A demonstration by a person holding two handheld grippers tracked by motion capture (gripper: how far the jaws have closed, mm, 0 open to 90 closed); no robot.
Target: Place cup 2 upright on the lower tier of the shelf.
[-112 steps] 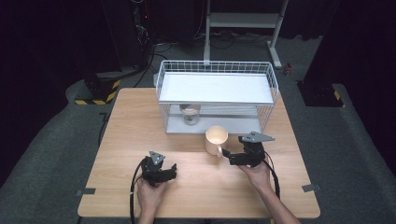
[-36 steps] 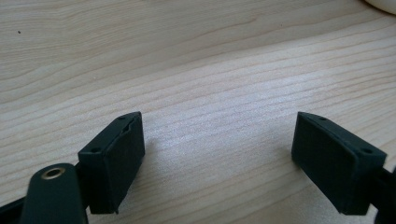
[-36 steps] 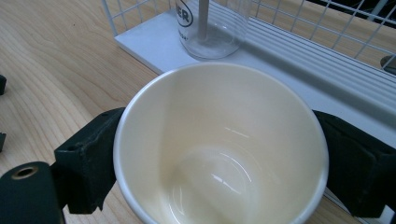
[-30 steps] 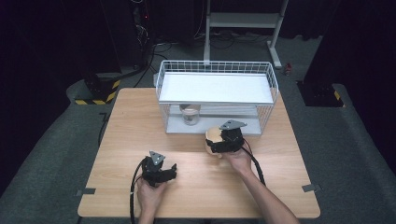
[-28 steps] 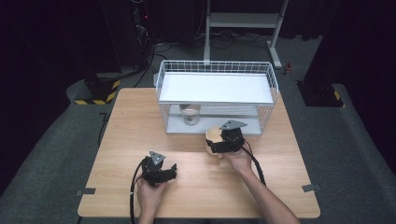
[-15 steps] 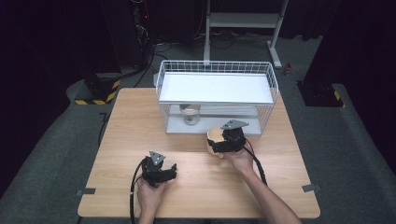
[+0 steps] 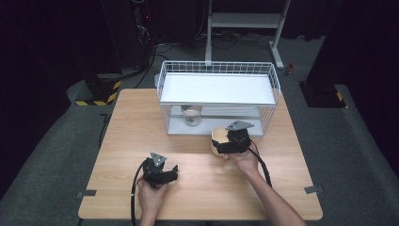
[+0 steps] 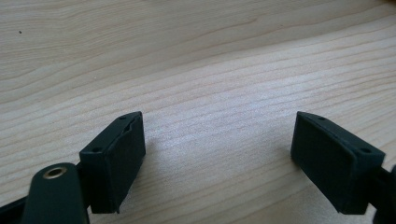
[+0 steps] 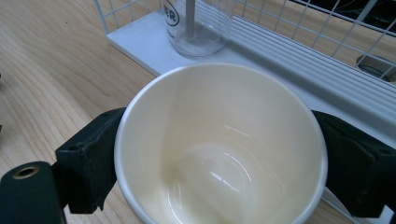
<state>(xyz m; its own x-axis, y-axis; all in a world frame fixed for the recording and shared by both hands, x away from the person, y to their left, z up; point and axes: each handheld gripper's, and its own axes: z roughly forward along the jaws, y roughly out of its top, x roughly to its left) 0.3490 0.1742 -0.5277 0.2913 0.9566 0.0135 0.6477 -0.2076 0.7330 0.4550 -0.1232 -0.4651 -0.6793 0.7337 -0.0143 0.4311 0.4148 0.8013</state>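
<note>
Moved since earlier: right gripper (image 7: 225,143) has come from the table's right side to the cream cup (image 7: 218,140), and the cup now sits a little nearer the wire rack (image 7: 216,75); left gripper (image 7: 162,175) has kept its place.

High view, right gripper: jaws reach from the person's right hand (image 7: 244,160) toward the rack, with the cup between them, just in front of the rack's lower shelf.
High view, cup: mouth tilted up and toward the person; its handle cannot be made out.
High view, left gripper: rests on the wooden table (image 7: 141,122) near the front edge, well apart from the cup, held by the left hand (image 7: 151,195).
High view, rack: a clear glass (image 7: 192,114) stands on its lower shelf, beyond and to the left of the right fingers.

Left gripper view, fingers: two black pads (image 8: 114,158) stand moderately apart over bare wood grain, nothing between them.

Right gripper view, cup (image 9: 219,144): long axis runs away from the camera, open mouth facing it, glossy inside and empty.
Right gripper view, fingers: one pad (image 9: 88,158) presses each side of the rim, so the cup is clamped at its widest part.
Right gripper view, writing: the glass (image 9: 196,25) beyond the fingertips carries black letters ending in "ER"; the rest is cut off.
</note>
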